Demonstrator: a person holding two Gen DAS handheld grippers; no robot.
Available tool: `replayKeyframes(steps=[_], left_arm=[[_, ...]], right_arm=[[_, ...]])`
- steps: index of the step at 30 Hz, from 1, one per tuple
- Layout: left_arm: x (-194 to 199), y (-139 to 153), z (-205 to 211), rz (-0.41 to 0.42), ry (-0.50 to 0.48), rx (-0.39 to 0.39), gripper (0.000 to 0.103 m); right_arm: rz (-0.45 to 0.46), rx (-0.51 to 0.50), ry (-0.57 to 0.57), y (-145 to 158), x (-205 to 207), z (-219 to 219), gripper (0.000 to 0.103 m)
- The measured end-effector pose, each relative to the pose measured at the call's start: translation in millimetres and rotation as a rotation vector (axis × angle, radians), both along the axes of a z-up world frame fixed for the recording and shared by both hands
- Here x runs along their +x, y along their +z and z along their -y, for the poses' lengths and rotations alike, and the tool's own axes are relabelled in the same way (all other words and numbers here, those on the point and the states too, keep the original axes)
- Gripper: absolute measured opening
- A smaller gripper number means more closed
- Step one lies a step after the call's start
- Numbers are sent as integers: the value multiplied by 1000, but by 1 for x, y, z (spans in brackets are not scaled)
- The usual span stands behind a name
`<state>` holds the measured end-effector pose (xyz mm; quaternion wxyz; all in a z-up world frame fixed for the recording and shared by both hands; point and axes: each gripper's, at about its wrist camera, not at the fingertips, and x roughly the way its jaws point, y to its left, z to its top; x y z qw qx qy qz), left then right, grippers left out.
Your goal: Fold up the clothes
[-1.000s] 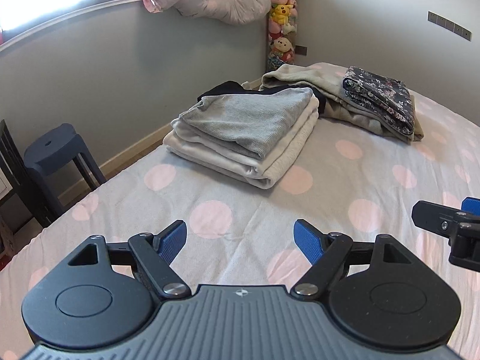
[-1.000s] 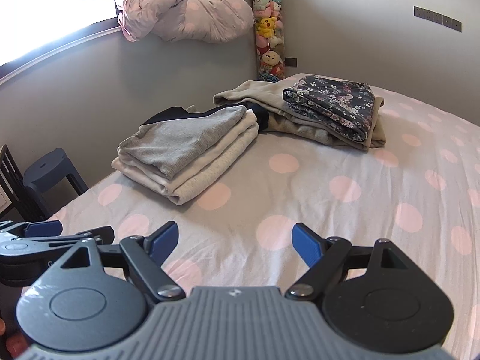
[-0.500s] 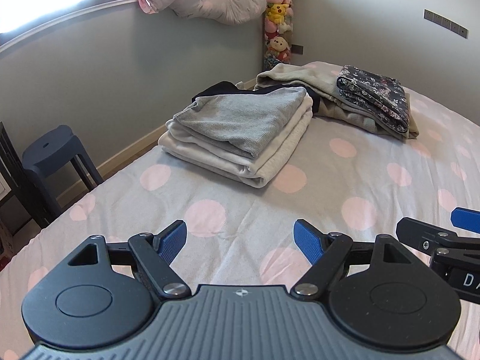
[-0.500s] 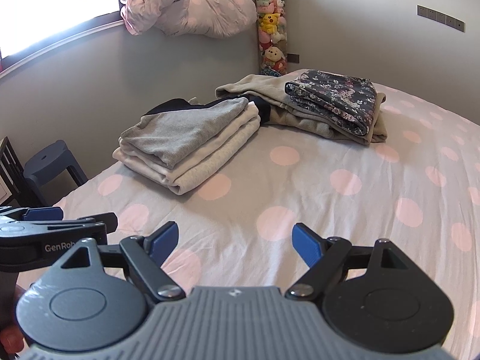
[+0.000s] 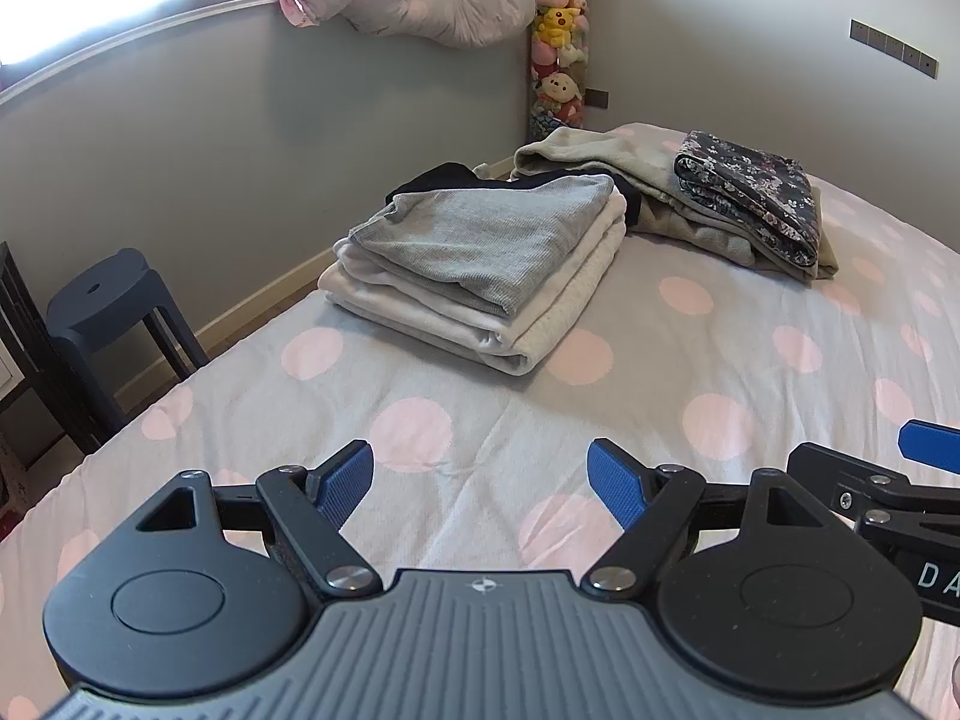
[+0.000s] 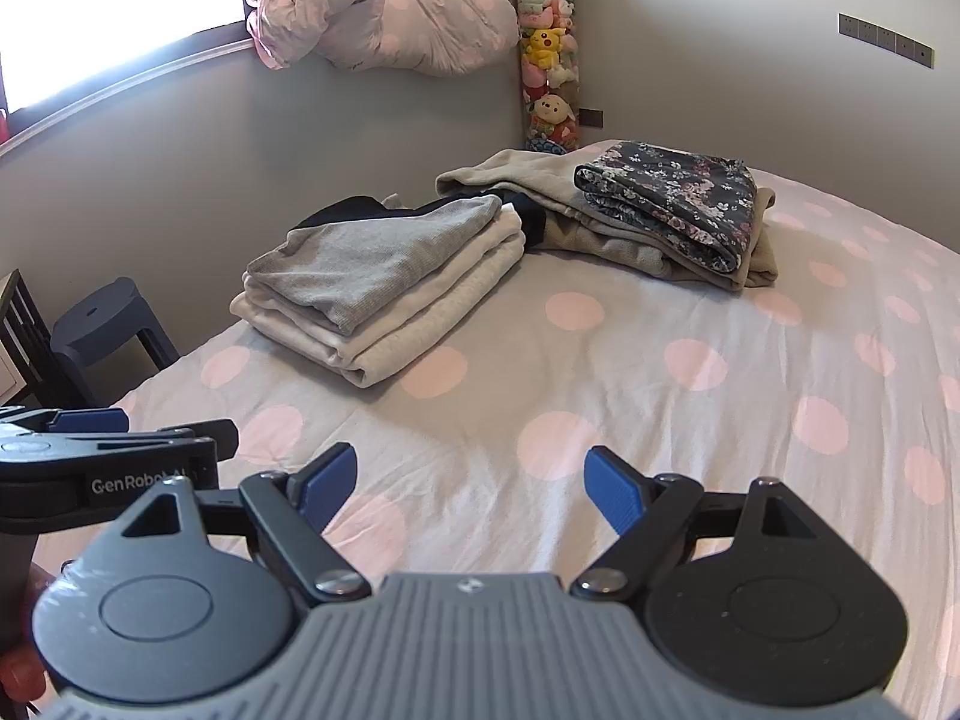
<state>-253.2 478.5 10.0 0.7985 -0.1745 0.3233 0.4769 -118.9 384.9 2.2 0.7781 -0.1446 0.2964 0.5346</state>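
folded clothes (image 5: 480, 264) well beyond left gripper (image 5: 480, 483) fingers (spread, empty)

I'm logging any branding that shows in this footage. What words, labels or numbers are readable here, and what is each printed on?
"GenRobot.AI": white print on the side of the left tool, seen in the right wrist view; its last letters are partly hidden.
"DA": cut-off white letters on the side of the right tool, at the left wrist view's edge.
Nothing else carries readable text; the wall plates show no legible marks.
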Motion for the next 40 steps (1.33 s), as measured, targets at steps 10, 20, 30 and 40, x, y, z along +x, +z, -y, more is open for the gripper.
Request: replayKeyframes(steps=[10, 20, 30, 40], left_arm=[[0, 2, 0, -2, -2, 3, 78], [2, 2, 1, -7, -7, 4, 78], [3, 1, 2, -13, -10, 1, 78], [3, -1, 3, -15, -10, -6, 78]], right_arm=[[11, -2, 2, 2, -1, 1, 85], [19, -2, 1, 3, -1, 2, 85], [17, -5, 2, 2, -1, 2, 85], [15, -7, 3, 1, 0, 1, 85]])
